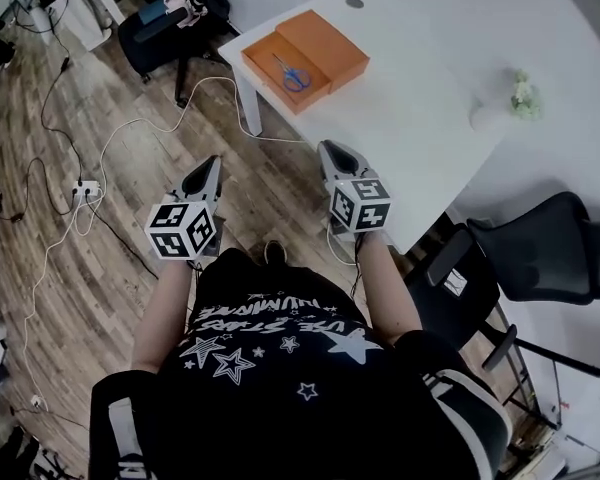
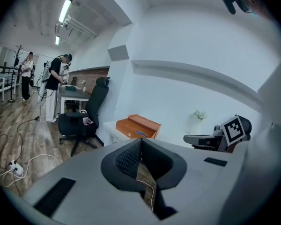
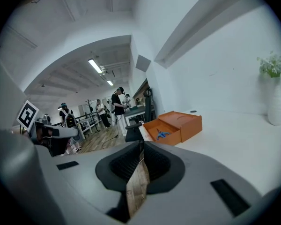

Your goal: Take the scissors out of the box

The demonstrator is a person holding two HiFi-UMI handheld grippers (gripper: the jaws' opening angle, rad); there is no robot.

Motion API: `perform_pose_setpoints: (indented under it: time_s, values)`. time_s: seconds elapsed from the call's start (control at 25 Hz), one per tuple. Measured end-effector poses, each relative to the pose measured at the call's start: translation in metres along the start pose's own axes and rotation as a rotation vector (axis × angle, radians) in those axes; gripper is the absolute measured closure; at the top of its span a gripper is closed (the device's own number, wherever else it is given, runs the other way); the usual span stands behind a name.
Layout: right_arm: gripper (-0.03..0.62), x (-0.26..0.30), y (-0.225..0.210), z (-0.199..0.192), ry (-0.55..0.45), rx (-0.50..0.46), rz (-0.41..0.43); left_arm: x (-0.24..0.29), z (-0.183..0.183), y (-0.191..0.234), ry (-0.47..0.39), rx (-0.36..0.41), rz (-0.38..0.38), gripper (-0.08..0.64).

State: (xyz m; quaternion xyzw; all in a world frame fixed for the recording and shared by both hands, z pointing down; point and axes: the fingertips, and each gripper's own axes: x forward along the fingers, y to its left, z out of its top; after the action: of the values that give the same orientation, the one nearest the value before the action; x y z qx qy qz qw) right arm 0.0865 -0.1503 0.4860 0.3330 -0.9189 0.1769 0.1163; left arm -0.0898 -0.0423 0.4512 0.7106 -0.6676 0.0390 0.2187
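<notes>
An open orange box (image 1: 310, 53) stands at the near-left corner of the white table (image 1: 430, 78), its lid set beside the tray. Blue-handled scissors (image 1: 292, 73) lie inside the tray. The box (image 2: 138, 126) and scissors (image 2: 140, 133) show small in the left gripper view, and the box (image 3: 177, 125) and scissors (image 3: 162, 134) again in the right gripper view. My left gripper (image 1: 210, 165) hangs over the wooden floor, well short of the table, jaws together and empty (image 2: 141, 142). My right gripper (image 1: 332, 149) is at the table's edge, also shut on nothing (image 3: 141, 145).
A white vase with flowers (image 1: 505, 108) stands on the table to the right. One black office chair (image 1: 545, 248) is at the right, another (image 1: 165, 23) beyond the table corner. Cables and a power strip (image 1: 83, 187) lie on the floor. People (image 2: 54, 86) stand far off.
</notes>
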Motion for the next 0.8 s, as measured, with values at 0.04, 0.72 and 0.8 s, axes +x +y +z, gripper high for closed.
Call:
perform_pose_setpoints:
  time_s: [0.04, 0.72, 0.8]
  values:
    - [0.535, 0.004, 0.0, 0.0, 0.002, -0.001, 0.002, 0.002, 0.001, 0.003, 0.0, -0.005, 0.002, 0.541]
    - [0.535, 0.093, -0.013, 0.039, 0.03, -0.033, -0.064, 0.08, 0.034, 0.078, 0.025, -0.036, -0.064, 0.541]
    - [0.535, 0.108, -0.019, 0.046, 0.03, -0.029, -0.087, 0.1, 0.041, 0.087, 0.035, -0.036, -0.086, 0.541]
